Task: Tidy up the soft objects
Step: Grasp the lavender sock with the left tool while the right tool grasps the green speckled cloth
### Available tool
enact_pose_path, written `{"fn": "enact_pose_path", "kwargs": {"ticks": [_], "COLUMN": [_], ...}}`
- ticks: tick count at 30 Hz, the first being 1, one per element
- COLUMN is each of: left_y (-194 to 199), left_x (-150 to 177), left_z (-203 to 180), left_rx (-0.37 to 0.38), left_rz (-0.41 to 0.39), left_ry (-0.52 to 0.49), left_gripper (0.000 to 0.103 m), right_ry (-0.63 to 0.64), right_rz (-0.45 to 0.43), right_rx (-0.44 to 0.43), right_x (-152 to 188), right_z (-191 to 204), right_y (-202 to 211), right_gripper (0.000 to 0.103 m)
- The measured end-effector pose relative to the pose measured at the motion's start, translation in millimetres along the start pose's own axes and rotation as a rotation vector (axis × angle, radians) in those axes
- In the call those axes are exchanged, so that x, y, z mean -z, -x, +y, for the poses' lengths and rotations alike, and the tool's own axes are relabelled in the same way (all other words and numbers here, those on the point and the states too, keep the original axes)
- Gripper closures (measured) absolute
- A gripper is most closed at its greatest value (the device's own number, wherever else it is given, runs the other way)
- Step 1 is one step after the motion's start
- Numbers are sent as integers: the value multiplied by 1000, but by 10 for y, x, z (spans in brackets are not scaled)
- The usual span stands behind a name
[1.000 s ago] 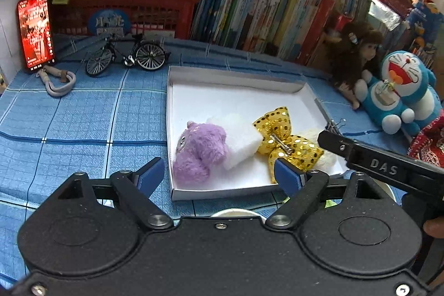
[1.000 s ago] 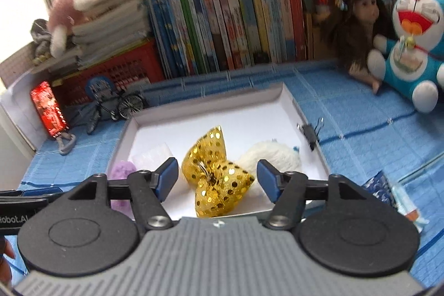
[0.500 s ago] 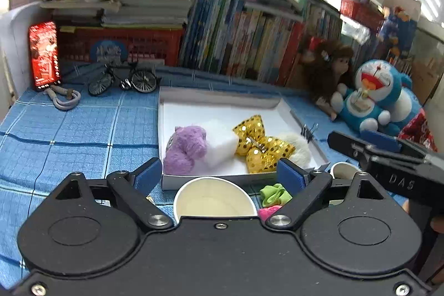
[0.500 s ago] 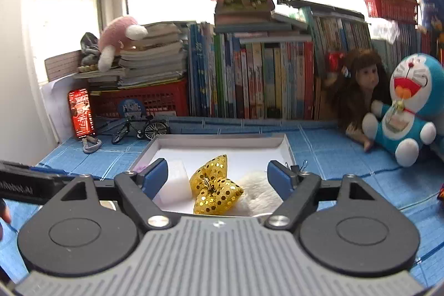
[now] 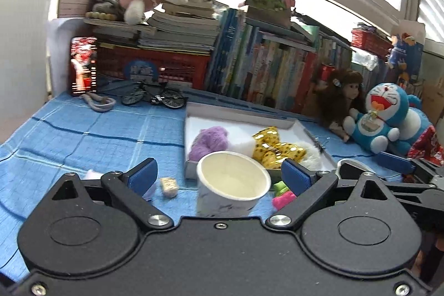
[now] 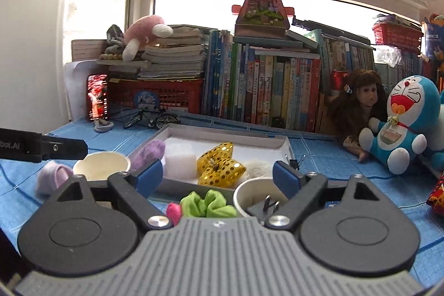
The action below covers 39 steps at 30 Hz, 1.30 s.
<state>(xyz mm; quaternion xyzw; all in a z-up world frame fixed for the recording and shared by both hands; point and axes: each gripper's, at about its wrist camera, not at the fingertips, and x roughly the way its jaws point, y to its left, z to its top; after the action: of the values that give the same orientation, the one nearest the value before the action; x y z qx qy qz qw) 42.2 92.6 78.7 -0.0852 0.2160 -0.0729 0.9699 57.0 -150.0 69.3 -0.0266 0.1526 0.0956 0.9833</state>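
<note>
A: Both grippers held back from the white tray [image 6: 285, 143], level with the table. Left gripper [image 5: 219, 176] jaws spread wide, nothing between them but the view of a paper cup [image 5: 233, 182] ahead. Right gripper [image 6: 217, 175] jaws likewise apart and empty.

B: Soft items?

A: In the tray: purple plush [image 5: 209, 142], white foam block [image 6: 180, 161], gold sequin bow [image 6: 220, 162], white pom-pom [image 6: 258, 167]. Outside it, on the blue cloth [image 5: 83, 135]: green scrunchie [image 6: 208, 203] and pink piece [image 6: 174, 211] just in front of the tray; lavender plush [image 6: 51, 176] at far left beside the cup.

B: Step in hand?

A: Judged between picks, choosing the next loose item.

B: Next move?

A: Probably lower right gripper over scrunchie, straddle it, close gently, lift over tray wall. Second cup [image 6: 255, 192] touching-close on the right; needs clearance.
</note>
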Motion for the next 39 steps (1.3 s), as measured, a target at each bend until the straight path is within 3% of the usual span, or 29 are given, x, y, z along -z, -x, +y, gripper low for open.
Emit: {"fn": "enact_pose_path", "kwargs": {"ticks": [10, 15, 22, 29, 39], "left_y": [-40, -108, -313, -485, -655], "left_x": [285, 333, 405, 469, 507], "left_z": [305, 430, 664, 824, 855], "left_rx": [-149, -235, -301, -333, -339], "left_rz": [21, -13, -14, 4, 41], "left_ry": [55, 70, 140, 176, 171], "left_gripper": [7, 7, 7, 7, 7], "right_ry": [31, 41, -97, -186, -211], "right_rz": [13, 9, 53, 54, 91], "right_rx": [-86, -109, -108, -89, -67], "right_x": [359, 506, 677, 752, 774], "right_z": [121, 193, 105, 57, 125], "right_y": [94, 120, 11, -112, -278], "right_gripper": [8, 3, 3, 3, 1]}}
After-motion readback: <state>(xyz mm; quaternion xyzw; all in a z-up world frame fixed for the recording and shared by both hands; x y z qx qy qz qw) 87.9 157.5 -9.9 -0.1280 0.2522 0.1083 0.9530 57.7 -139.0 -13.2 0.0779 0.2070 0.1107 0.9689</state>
